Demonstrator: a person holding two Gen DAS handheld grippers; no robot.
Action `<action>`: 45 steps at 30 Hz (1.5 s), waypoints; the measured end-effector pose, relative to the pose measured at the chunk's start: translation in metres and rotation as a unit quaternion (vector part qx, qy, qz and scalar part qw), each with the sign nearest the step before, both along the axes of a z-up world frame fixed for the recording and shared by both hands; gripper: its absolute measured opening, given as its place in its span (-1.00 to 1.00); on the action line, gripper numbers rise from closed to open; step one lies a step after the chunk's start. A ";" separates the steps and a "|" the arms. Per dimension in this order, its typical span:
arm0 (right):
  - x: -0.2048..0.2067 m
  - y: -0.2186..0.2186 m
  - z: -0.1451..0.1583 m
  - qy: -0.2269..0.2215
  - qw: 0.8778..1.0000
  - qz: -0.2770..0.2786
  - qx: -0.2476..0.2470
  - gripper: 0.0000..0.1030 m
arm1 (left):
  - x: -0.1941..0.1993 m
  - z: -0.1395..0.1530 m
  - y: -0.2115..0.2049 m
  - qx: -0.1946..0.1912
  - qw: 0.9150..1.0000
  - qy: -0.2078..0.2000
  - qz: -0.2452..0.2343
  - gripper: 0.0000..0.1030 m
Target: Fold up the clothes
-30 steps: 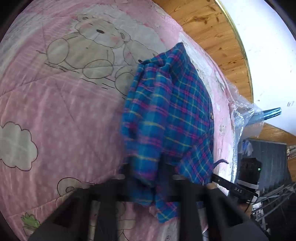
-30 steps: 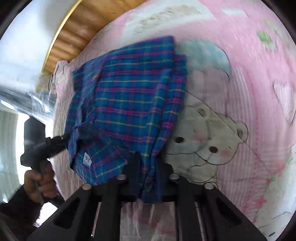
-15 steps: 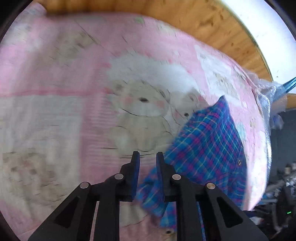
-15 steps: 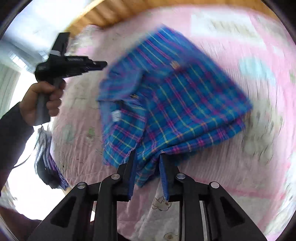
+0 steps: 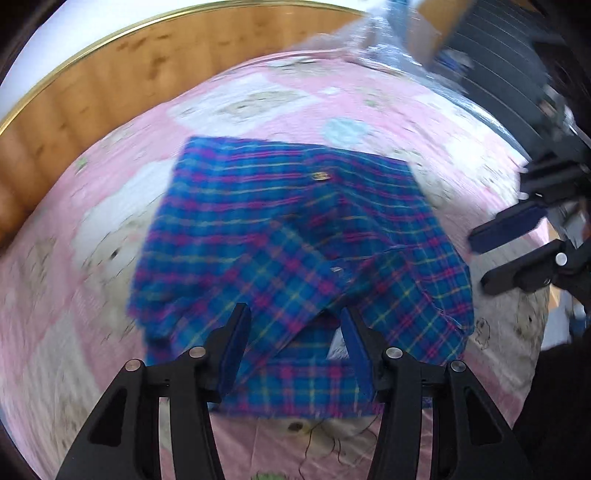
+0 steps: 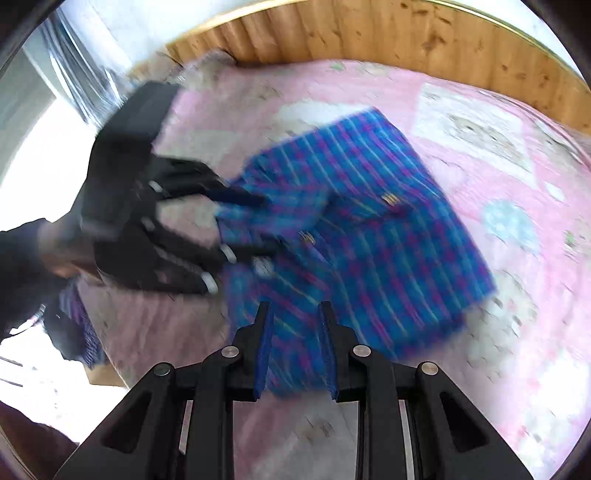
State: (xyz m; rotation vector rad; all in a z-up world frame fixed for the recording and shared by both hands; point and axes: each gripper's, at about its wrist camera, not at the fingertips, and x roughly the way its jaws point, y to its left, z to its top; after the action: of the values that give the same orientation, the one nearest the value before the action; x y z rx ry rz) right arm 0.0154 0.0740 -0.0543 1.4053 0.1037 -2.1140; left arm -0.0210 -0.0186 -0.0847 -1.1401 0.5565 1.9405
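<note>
Lying folded on the pink bed quilt [image 5: 92, 354]: plaid shirt [image 5: 295, 236] | left gripper [image 5: 295, 332] spread wide over near hem, nearer | right gripper [image 6: 295, 339] parted, nothing held, shirt ahead.

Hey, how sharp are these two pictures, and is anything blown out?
Left wrist view: the plaid shirt and pink quilt smear with motion blur, while the left tongs stay crisp. Right wrist view: heavier blur, the shirt's stripes streak; the window area at left is overexposed white. Both views bend the wooden headboard into a fisheye curve.
</note>
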 end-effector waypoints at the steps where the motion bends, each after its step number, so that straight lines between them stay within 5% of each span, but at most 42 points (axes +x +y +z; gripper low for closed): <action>1: -0.007 -0.007 -0.006 0.002 1.000 0.002 -0.002 -0.51 | 0.001 -0.002 0.003 -0.005 1.000 0.002 -0.017 0.01; 4: -0.032 -0.017 -0.033 -0.013 1.000 -0.023 0.015 -0.52 | -0.011 -0.015 0.010 0.002 0.999 -0.006 -0.033 -0.14; 9: -0.057 0.003 -0.073 -0.113 0.987 -0.116 -0.011 -0.76 | -0.027 -0.025 0.005 0.038 0.997 -0.053 -0.028 -0.35; 11: -0.059 0.011 -0.081 -0.133 0.980 -0.143 -0.022 -0.99 | -0.034 -0.027 -0.002 0.052 0.996 -0.070 -0.009 -0.35; 14: -0.061 0.016 -0.087 -0.149 0.976 -0.157 -0.034 -1.00 | -0.052 -0.035 -0.017 0.087 0.988 -0.119 0.043 -0.44; 17: -0.060 0.000 -0.082 -0.127 0.984 -0.125 0.012 -1.00 | -0.061 -0.045 -0.028 0.120 0.977 -0.154 0.090 -0.47; 20: -0.062 -0.025 -0.078 -0.102 0.988 -0.077 0.085 -1.00 | -0.070 -0.054 -0.043 0.169 0.948 -0.215 0.162 -0.48; 22: -0.067 -0.043 -0.077 -0.111 0.983 -0.054 0.137 -1.00 | -0.075 -0.061 -0.057 0.208 0.915 -0.268 0.220 -0.54; 26: -0.071 -0.073 -0.077 -0.110 0.970 0.003 0.218 -0.97 | -0.078 -0.073 -0.072 0.244 0.867 -0.324 0.291 -0.65; 32: -0.075 -0.034 -0.031 -0.119 0.986 -0.086 0.074 -0.89 | -0.076 -0.086 -0.081 0.269 0.832 -0.359 0.326 -0.78; 34: -0.073 -0.038 -0.028 -0.130 0.988 -0.082 0.026 -0.89 | -0.075 -0.087 -0.085 0.273 0.832 -0.358 0.324 -0.79; 38: -0.077 -0.049 -0.069 -0.157 0.983 -0.089 0.039 -0.97 | -0.075 -0.086 -0.081 0.270 0.838 -0.353 0.318 -0.79; 41: -0.077 -0.038 -0.087 -0.203 0.971 -0.126 0.010 -1.00 | -0.080 -0.089 -0.088 0.277 0.829 -0.363 0.324 -0.79; 44: -0.084 -0.032 -0.095 -0.248 0.956 -0.154 -0.012 -1.00 | -0.091 -0.104 -0.095 0.311 0.785 -0.402 0.353 -0.80; 45: -0.087 -0.034 -0.096 -0.260 0.953 -0.155 -0.008 -1.00 | -0.090 -0.105 -0.095 0.312 0.785 -0.402 0.354 -0.81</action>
State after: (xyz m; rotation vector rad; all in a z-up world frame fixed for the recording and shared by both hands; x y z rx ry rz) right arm -0.0719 0.0397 -0.1499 2.0255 -0.3632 -1.8900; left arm -0.1114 -0.1140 -0.1893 -1.6561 -1.0428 1.6978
